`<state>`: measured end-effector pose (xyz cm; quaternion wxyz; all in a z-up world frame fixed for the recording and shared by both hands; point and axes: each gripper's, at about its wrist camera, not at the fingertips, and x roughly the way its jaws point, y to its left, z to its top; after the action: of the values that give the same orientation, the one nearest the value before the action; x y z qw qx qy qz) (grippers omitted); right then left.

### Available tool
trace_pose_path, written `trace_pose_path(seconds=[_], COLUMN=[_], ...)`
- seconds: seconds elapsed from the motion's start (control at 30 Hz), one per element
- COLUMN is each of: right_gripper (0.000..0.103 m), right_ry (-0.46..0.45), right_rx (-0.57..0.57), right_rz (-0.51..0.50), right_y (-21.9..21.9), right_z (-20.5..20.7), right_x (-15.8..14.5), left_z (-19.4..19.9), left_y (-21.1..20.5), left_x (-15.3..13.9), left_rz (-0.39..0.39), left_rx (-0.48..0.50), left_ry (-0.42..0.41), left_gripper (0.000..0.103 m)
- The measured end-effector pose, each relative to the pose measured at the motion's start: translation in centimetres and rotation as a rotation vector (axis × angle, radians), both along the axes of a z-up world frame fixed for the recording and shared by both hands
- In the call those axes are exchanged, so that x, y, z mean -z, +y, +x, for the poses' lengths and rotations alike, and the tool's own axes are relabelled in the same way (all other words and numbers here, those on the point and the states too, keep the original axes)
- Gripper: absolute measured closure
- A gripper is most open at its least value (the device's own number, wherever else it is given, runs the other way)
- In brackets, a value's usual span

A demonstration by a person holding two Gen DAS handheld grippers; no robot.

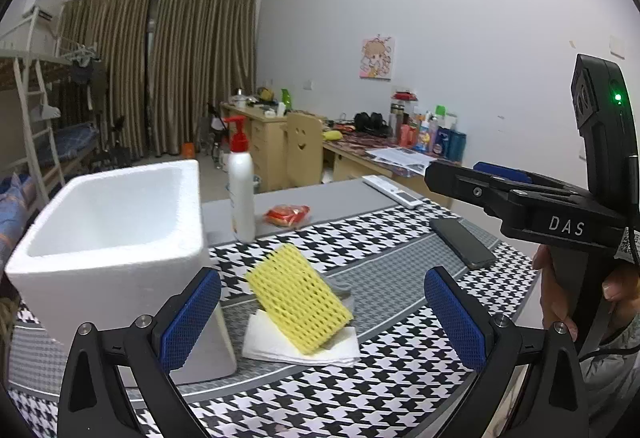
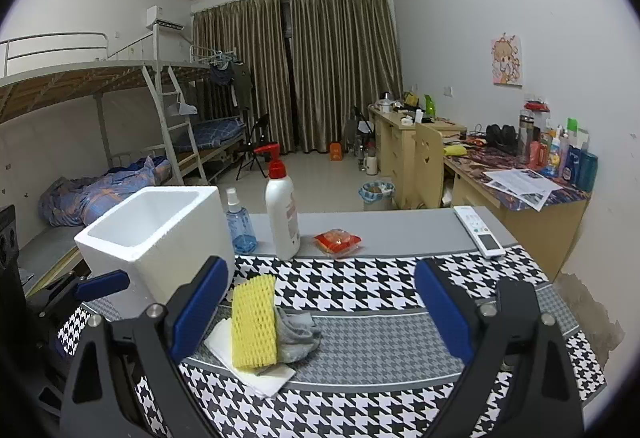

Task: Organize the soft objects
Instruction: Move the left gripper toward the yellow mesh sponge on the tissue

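Left wrist view: left tool (image 1: 322, 312) spread wide, empty, yellow foam net (image 1: 298, 304) between its fingers; right tool (image 2: 320, 312) likewise released, net ahead-left.

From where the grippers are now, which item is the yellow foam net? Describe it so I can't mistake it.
Find the white foam box at the left of the houndstooth tablecloth. Just beside its near corner lies a small pile: a white folded tissue at the bottom and a grey sock. The yellow foam net lies on top, the only yellow, mesh-holed piece there.
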<state>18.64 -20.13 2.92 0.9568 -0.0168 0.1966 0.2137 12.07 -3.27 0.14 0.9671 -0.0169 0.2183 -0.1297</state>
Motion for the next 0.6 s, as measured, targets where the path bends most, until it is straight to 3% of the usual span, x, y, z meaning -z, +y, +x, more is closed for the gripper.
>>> trace_pose_path(seconds=[0.6], right_gripper=[0.006], right_ry=[0.065], right_rx=[0.002], right_rz=[-0.039], right_y=[0.0], right_z=[2.2], right_x=[2.2], left_z=[3.5], left_y=[-0.6], left_x=[2.9], left_rz=[0.016], left_rx=[-0.015], left_ry=[0.093], left_gripper=[0.001])
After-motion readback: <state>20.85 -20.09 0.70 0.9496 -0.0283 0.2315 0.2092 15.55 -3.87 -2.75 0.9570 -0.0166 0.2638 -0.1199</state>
